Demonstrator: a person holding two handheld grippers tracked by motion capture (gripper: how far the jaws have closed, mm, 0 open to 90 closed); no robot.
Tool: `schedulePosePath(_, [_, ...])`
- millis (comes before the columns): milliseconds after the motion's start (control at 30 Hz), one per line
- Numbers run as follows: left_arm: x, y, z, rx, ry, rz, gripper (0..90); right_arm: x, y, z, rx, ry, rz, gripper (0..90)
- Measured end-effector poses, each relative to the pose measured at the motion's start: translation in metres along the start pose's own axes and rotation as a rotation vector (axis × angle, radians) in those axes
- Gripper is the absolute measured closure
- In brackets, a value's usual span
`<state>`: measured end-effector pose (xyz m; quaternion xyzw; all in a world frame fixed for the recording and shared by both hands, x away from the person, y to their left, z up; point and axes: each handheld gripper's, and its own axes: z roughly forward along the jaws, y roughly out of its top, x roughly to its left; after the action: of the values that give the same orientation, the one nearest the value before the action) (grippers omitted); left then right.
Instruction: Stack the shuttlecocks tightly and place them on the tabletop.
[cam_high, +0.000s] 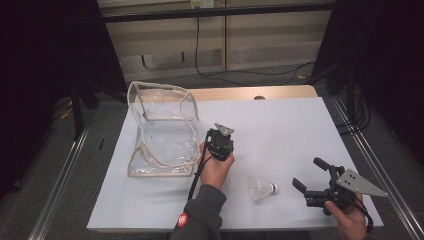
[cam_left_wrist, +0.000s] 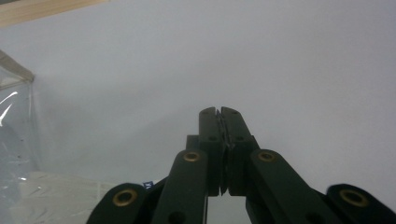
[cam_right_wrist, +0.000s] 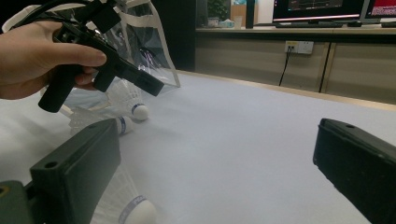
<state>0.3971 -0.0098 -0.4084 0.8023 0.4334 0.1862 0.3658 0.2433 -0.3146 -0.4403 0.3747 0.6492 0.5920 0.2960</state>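
- The work looks like loading shuttlecocks into the clear bag (cam_high: 162, 127) at the bench's (cam_high: 300, 130) left; a shuttlecock (cam_high: 261, 188) lies near the front edge, just left of the right gripper (cam_high: 311, 181).
- To do it well, come in low and pinch the cork base (the feather skirt would crush), then lift clear.
- Right gripper's fingers (cam_right_wrist: 74, 170) are spread wide, holding nothing.
- Left gripper (cam_left_wrist: 219, 112) hangs beside the bag, fingers pressed together, with nothing visible between them.
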Motion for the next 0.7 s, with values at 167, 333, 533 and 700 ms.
schedulePosePath(167, [0.0034, 0.0014, -0.0005, 0.031, 0.037, -0.011, 90.0, 0.0001, 0.0004, 0.0003, 0.000, 0.004, 0.001, 0.2])
schedulePosePath(333, [0.0052, 0.0011, 0.0002, 0.053, 0.076, -0.021, 90.0, -0.0006, 0.0008, -0.0004, -0.005, 0.002, 0.005, 0.3])
schedulePosePath(533, [0.0070, 0.0001, -0.0002, 0.074, 0.116, -0.012, 90.0, -0.0002, 0.0008, -0.0010, -0.006, 0.001, 0.000, 0.3])
schedulePosePath(700, [0.0083, -0.0003, 0.0001, 0.088, 0.136, -0.017, 90.0, 0.0010, 0.0009, -0.0009, -0.006, 0.005, -0.004, 0.3])
